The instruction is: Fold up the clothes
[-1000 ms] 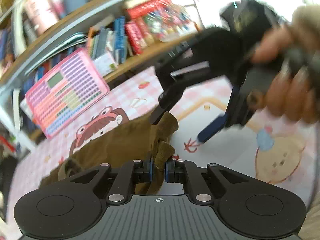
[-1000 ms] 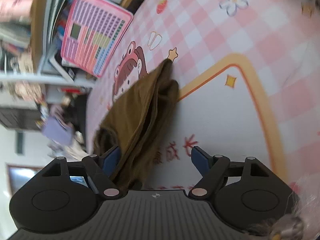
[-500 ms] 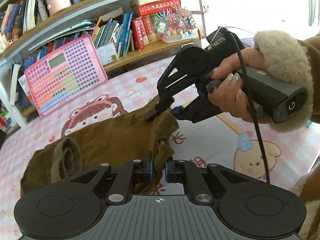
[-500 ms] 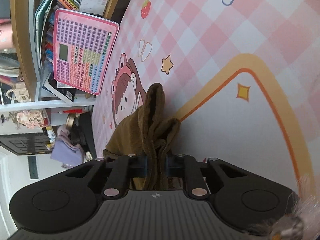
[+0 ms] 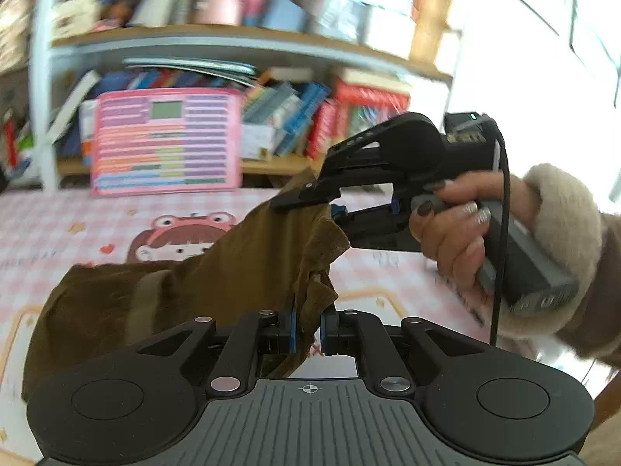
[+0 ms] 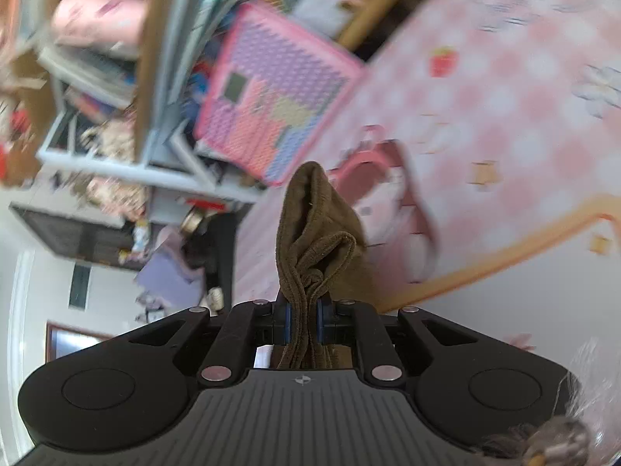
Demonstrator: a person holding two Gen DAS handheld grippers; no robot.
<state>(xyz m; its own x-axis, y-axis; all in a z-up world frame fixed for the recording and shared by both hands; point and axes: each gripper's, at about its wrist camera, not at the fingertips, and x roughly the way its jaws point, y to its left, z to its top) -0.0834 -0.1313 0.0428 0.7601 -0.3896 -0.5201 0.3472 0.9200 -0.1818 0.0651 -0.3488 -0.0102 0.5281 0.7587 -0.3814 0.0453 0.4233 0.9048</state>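
bench: one surface under a pink checked mat (image 5: 388, 272) printed with a cartoon girl, stars and an orange curved band; only part of it shows past the cloth.
shelving: one wooden bookshelf (image 5: 248, 39) behind the bench, blurred, packed with books too smeared to count.
toy board: one pink keypad board (image 5: 163, 143) with a small green screen, standing against the shelf at the back edge of the bench; in the right wrist view (image 6: 271, 97) it appears tilted.
garment: one olive-brown garment (image 5: 186, 283), corduroy-like, gathered and lifted at its near-right end, the rest trailing down to the left onto the mat. a paler band of the same cloth crosses its lower part.
right hand: one hand (image 5: 454, 229) with painted nails, wrapped round the grey handle from the right, a fluffy beige cuff at the wrist and a black cable running down past it.
right tongs: one pair (image 5: 330, 204), reaching in from the right at about mid-height, level with the bench; clamped together on an upper corner of the garment. in its own view (image 6: 302, 322) a bunched fold stands up between the blue pads.
left tongs: one pair (image 5: 308, 328), low and pointing forward, closed on a lower edge of the same garment, cloth pinched between the blue pads.
hold: two tongs, one garment, gripped at two points close together, the right above the left.
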